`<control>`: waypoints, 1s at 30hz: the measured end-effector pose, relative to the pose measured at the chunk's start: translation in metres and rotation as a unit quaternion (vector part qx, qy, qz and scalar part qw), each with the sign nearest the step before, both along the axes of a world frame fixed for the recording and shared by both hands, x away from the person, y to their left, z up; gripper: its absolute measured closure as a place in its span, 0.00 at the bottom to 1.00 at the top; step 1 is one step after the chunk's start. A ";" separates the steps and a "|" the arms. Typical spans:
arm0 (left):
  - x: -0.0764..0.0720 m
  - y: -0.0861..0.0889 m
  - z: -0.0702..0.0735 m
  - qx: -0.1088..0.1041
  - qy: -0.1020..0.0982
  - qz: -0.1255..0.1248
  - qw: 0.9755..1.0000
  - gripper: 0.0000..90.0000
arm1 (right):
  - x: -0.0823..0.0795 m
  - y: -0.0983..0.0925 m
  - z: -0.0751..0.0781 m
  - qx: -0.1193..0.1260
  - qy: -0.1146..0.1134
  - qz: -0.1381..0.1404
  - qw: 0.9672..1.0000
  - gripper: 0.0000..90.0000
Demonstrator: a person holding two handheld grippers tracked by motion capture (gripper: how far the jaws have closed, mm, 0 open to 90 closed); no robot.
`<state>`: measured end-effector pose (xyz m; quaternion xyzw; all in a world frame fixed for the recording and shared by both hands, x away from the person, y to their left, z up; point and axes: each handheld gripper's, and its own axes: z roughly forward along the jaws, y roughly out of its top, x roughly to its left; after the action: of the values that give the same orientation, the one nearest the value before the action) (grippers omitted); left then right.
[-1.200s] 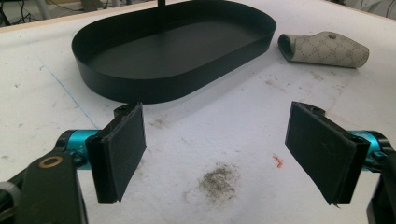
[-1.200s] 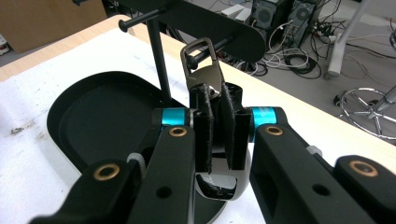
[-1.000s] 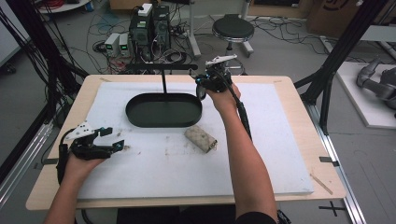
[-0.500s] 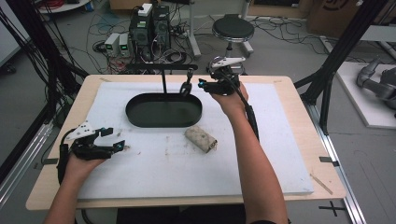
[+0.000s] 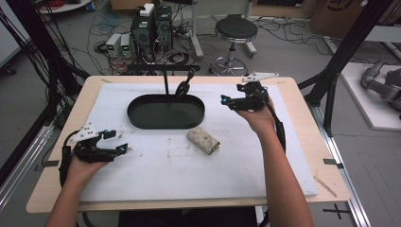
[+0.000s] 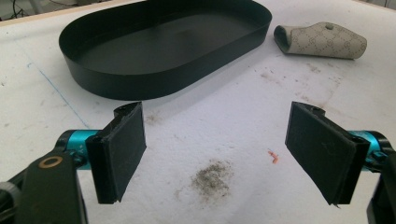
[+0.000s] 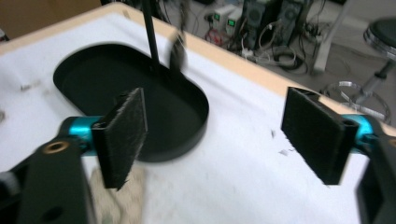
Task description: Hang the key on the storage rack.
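Observation:
A black oval tray (image 5: 165, 113) lies at the back middle of the white mat; it also shows in the left gripper view (image 6: 163, 46) and the right gripper view (image 7: 130, 98). Behind it rises a thin black stand (image 5: 165, 80), and a small dark object (image 5: 182, 88) hangs tilted from its crossbar, blurred in the right gripper view (image 7: 177, 46). A beige patterned pouch (image 5: 203, 141) lies in front of the tray. My right gripper (image 5: 227, 101) hovers right of the tray; its jaws have just been opening and hold nothing (image 7: 212, 135). My left gripper (image 5: 117, 142) rests open and empty at the front left (image 6: 215, 154).
The white mat (image 5: 265, 170) covers a wooden table (image 5: 331, 189). Beyond the far edge stand computer boxes (image 5: 151, 23), floor cables and a round stool (image 5: 235, 30). Black frame posts (image 5: 345, 52) flank the table. A dirt smudge (image 6: 210, 177) marks the mat near my left gripper.
My right gripper was at the hanging object by the stand, then opened and drew away to the right, leaving the object hanging. The left hand has stayed put.

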<state>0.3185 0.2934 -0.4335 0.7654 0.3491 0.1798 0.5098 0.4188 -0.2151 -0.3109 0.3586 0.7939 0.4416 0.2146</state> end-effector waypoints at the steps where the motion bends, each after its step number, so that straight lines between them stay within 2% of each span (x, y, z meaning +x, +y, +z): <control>1: 0.000 0.000 0.000 -0.001 0.001 0.001 1.000 0.22 | 0.000 0.000 0.000 0.000 0.000 0.000 1.000 0.23; 2: 0.000 0.000 0.000 -0.001 0.000 0.000 1.000 0.22 | -0.006 -0.009 -0.003 0.003 0.002 -0.005 1.000 0.22; 5: 0.000 -0.001 0.000 0.002 0.000 -0.001 1.000 0.22 | -0.012 -0.018 -0.007 0.003 0.004 -0.009 1.000 0.21; 8: 0.000 -0.001 -0.001 0.003 -0.001 -0.001 1.000 0.22 | -0.027 -0.033 -0.016 0.010 0.005 -0.017 1.000 0.20; 11: 0.000 -0.002 -0.001 0.001 -0.001 -0.001 1.000 0.21 | -0.035 -0.037 -0.021 0.011 0.006 -0.018 1.000 0.20; 13: 0.000 -0.002 -0.001 0.001 -0.001 -0.002 1.000 0.21 | -0.050 -0.044 -0.032 0.013 0.005 -0.020 1.000 0.19; 16: 0.000 -0.003 -0.001 0.001 -0.001 -0.002 1.000 0.20 | -0.058 -0.047 -0.040 0.015 0.006 -0.022 1.000 0.19; 17: 0.000 -0.004 -0.001 0.001 -0.001 -0.001 1.000 0.20 | -0.065 -0.051 -0.050 0.019 0.004 -0.024 1.000 0.19; 25: 0.000 -0.004 -0.002 0.002 -0.002 0.000 1.000 0.19 | -0.081 -0.062 -0.084 0.037 0.017 -0.037 0.998 0.19; 30: 0.001 -0.006 -0.003 0.004 -0.003 0.001 1.000 0.19 | -0.085 -0.070 -0.093 0.035 0.016 -0.049 0.998 0.19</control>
<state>0.3192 0.2878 -0.4364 0.7669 0.3471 0.1840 0.5075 0.3341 -0.2855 -0.4037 0.4114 0.7629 0.4523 0.2101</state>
